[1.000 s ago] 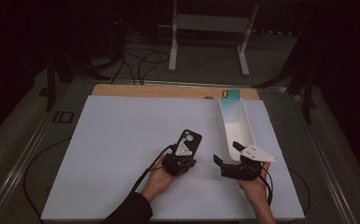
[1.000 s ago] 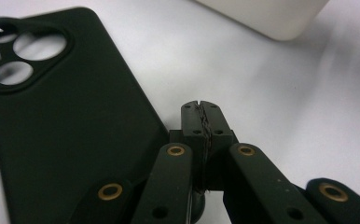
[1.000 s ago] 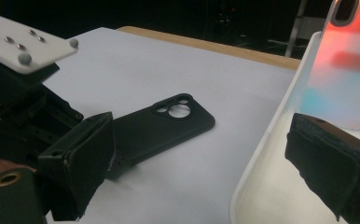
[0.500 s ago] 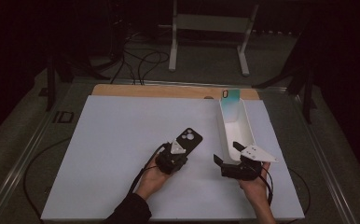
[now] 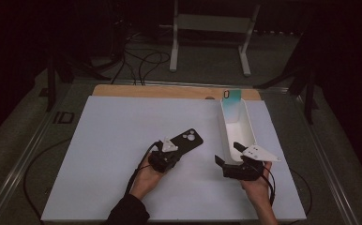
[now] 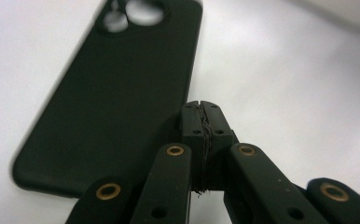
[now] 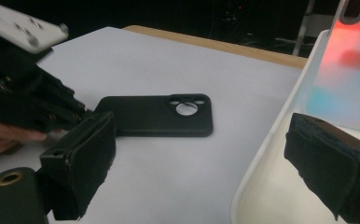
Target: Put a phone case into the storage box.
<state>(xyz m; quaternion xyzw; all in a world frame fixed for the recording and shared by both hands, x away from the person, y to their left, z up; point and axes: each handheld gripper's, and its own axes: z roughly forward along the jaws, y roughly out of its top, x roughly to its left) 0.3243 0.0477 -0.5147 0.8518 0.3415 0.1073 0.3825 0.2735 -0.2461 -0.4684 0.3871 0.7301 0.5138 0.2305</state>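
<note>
One black phone case [image 5: 186, 141] lies flat on the white table sheet [image 5: 113, 140], to the left of one long white tray [image 5: 237, 126] that holds one iridescent phone [image 5: 232, 96] leaning at its far end. Two grippers work nearby: the left gripper [image 6: 201, 108] has its jaws pressed together, empty, at the near end of the case, while the right gripper [image 7: 206, 163] is spread wide, its jaws straddling the tray's near wall. Beyond the tray, a wooden table edge [image 5: 169, 91] gives way to a dark room with a white stand [image 5: 207, 28] and floor cables [image 5: 141, 61].

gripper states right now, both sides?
Left gripper: shut, jaws pressed together over the black phone case; no grip visible.
Right gripper: open, jaws either side of the white tray wall, holding nothing.
</note>
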